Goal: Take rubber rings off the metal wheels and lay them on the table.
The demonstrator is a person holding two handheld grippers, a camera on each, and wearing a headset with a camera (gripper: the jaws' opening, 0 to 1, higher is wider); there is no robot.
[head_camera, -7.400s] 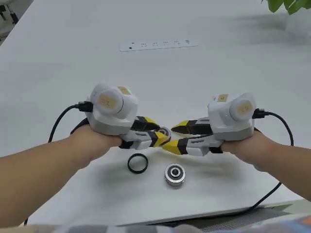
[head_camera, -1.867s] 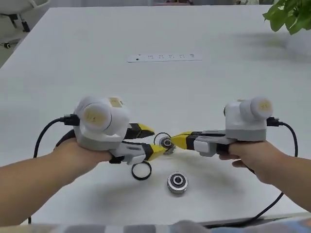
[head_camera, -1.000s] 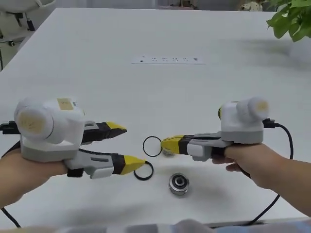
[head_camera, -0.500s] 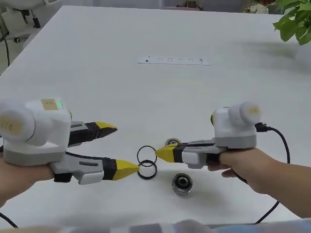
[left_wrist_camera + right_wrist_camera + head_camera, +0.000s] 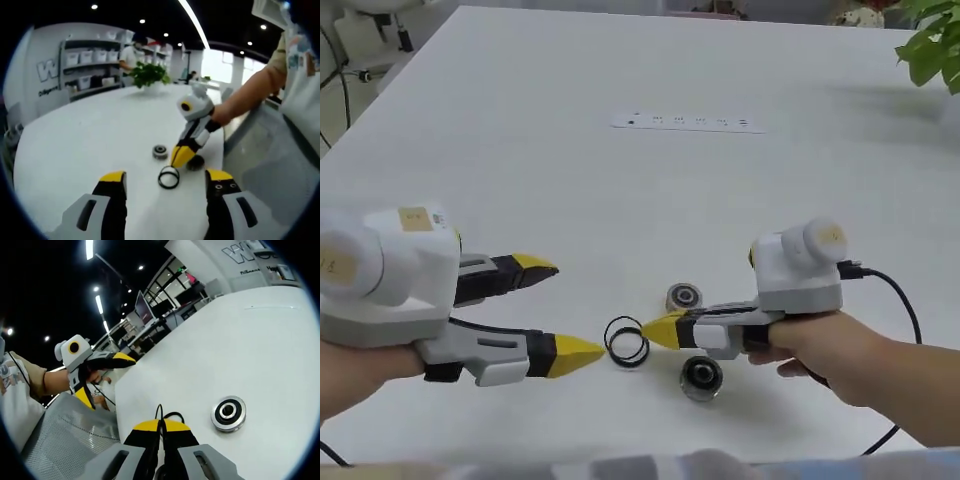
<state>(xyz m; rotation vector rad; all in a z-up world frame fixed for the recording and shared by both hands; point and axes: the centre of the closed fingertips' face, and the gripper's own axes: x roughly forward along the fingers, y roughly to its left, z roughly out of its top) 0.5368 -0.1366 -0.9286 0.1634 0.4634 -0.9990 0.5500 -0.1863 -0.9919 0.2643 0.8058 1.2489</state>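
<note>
Head view, left to right: my left gripper (image 5: 567, 308) has its yellow-tipped fingers spread wide, holding nothing. Just right of them, thin black rubber rings (image 5: 627, 340) lie overlapped on the white table (image 5: 620, 200); I can't separate them cleanly. My right gripper (image 5: 656, 330) has its fingers closed on one ring's edge. A small silver metal wheel (image 5: 684, 297) sits above the gripper and a darker wheel (image 5: 701, 377) below it.

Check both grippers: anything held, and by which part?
The right gripper is shut on a rubber ring, its fingers pinching the ring's thin band at one edge. The left gripper is open and holds nothing.
</note>
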